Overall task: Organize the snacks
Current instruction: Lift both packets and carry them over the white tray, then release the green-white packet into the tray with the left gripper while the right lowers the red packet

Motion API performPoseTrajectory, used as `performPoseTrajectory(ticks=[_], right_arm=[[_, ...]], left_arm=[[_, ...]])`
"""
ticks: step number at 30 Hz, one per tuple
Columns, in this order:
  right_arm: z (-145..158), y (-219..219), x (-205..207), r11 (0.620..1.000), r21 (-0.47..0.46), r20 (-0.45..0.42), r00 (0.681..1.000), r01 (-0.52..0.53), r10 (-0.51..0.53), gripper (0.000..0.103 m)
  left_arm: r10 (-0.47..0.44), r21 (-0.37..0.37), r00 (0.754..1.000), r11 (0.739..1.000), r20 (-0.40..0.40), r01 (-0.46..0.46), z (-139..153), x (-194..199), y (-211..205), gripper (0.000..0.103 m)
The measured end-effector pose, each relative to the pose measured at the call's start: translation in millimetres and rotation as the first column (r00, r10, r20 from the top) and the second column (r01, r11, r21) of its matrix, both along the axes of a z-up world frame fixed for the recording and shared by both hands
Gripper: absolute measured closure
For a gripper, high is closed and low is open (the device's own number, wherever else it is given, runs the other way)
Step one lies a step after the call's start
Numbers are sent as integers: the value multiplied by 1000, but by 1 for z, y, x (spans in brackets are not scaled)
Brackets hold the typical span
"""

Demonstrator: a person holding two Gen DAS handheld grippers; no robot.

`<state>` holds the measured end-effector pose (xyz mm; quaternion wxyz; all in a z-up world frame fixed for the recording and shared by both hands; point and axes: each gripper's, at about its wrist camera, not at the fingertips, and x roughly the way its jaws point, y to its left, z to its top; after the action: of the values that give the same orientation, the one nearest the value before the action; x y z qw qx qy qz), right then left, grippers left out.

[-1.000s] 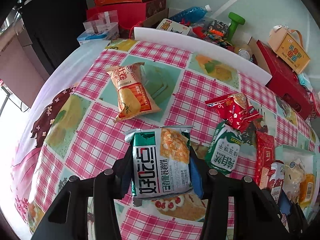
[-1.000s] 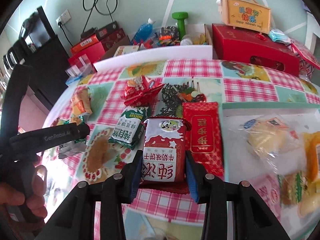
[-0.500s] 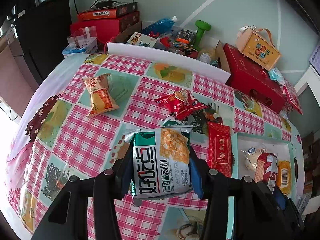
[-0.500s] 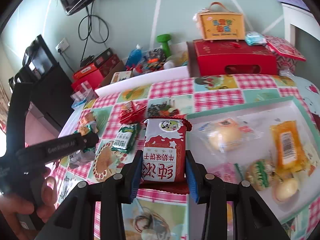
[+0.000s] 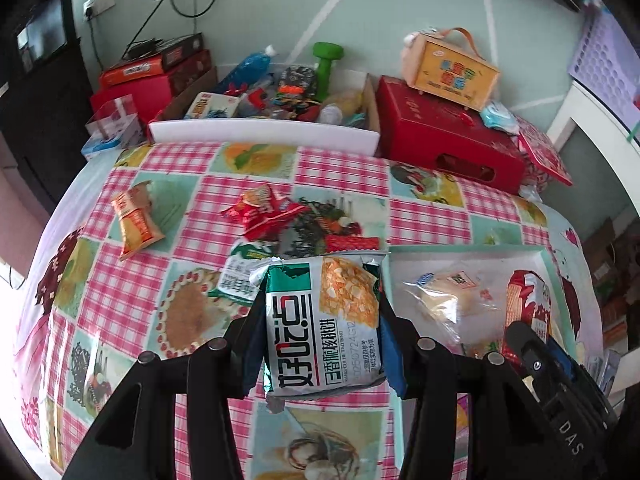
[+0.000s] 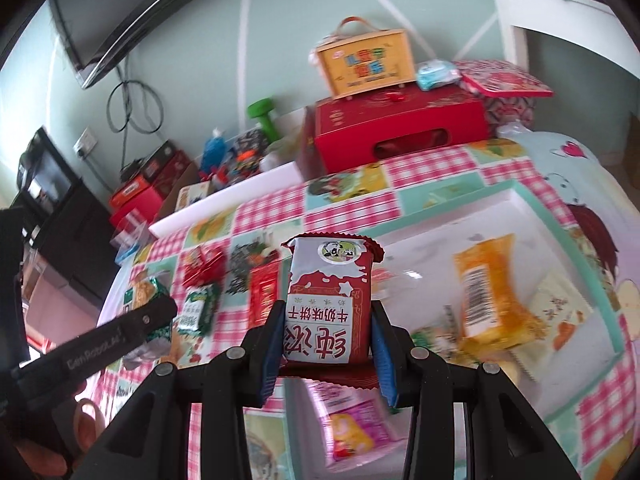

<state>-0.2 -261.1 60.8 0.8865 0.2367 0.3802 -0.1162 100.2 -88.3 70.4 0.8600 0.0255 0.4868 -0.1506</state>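
Observation:
My left gripper [image 5: 320, 312] is shut on a green and silver biscuit packet [image 5: 322, 320], held above the checked tablecloth beside the left edge of the white tray [image 5: 472, 254]. My right gripper [image 6: 326, 328] is shut on a red and white milk-biscuit packet [image 6: 326, 300], held over the tray [image 6: 520, 208]. That tray holds an orange packet [image 6: 486, 292], a clear-wrapped bun [image 5: 448, 292] and several other snacks. Loose on the cloth lie an orange snack bag [image 5: 134, 220], a red crinkled packet [image 5: 260, 212], a flat red packet [image 5: 352, 243] and a green and white packet [image 5: 236, 280].
Behind the table stand a red gift box [image 5: 444, 136] with a yellow carry box [image 5: 448, 66] on it, and a cardboard box [image 5: 280, 96] full of clutter with a green dumbbell [image 5: 326, 60]. A hand [image 6: 52, 440] holds the left gripper at the right wrist view's lower left.
Both grippers have risen and moved right toward the tray, each keeping its packet. The tray with its snacks has come into fuller view under the right gripper.

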Motion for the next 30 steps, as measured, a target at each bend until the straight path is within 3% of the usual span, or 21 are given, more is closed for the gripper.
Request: performPoseTrajectory(ticks=[22, 30], right_arm=[[-10, -68, -31, 982, 81, -18, 986, 169, -168, 61], [-17, -94, -43, 967, 69, -46, 969, 246, -244, 61]], left_arm=[[-169, 42, 985, 985, -19, 170, -14, -26, -91, 52], [-205, 62, 978, 976, -46, 208, -28, -30, -112, 52]])
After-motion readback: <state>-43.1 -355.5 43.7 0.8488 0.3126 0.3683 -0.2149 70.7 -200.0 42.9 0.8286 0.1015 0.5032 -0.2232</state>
